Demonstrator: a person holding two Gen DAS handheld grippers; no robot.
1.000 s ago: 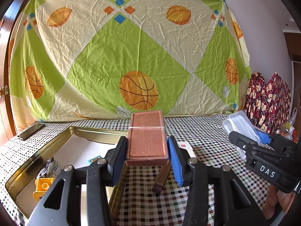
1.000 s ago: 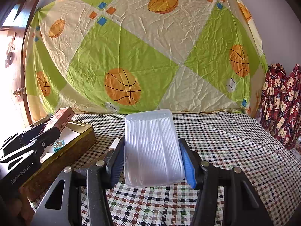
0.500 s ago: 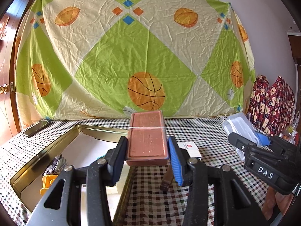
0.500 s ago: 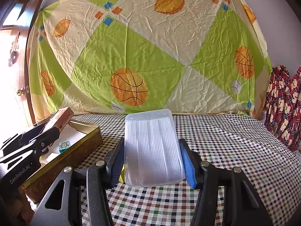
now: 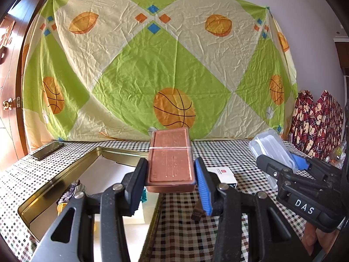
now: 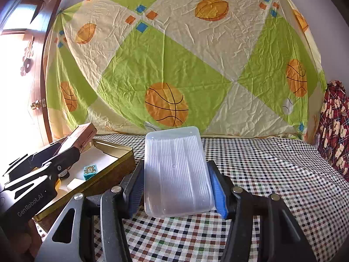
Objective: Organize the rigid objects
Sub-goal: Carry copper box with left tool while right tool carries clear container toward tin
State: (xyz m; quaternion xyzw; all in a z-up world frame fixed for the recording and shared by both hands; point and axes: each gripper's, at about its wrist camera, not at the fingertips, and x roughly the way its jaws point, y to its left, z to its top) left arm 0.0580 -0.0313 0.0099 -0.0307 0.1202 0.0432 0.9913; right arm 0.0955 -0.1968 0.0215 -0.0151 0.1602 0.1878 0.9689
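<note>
Left gripper jaws clamped on a copper-brown box, held above the gold tin's near rim. Right gripper jaws clamped on a clear plastic case, off the table. Risk: smooth case could slip forward out of the jaws; box may clip the rim going in.

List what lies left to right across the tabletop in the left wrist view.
Phone → gold tin → brown box in the left gripper → white card box → clear plastic case in the right gripper.
</note>
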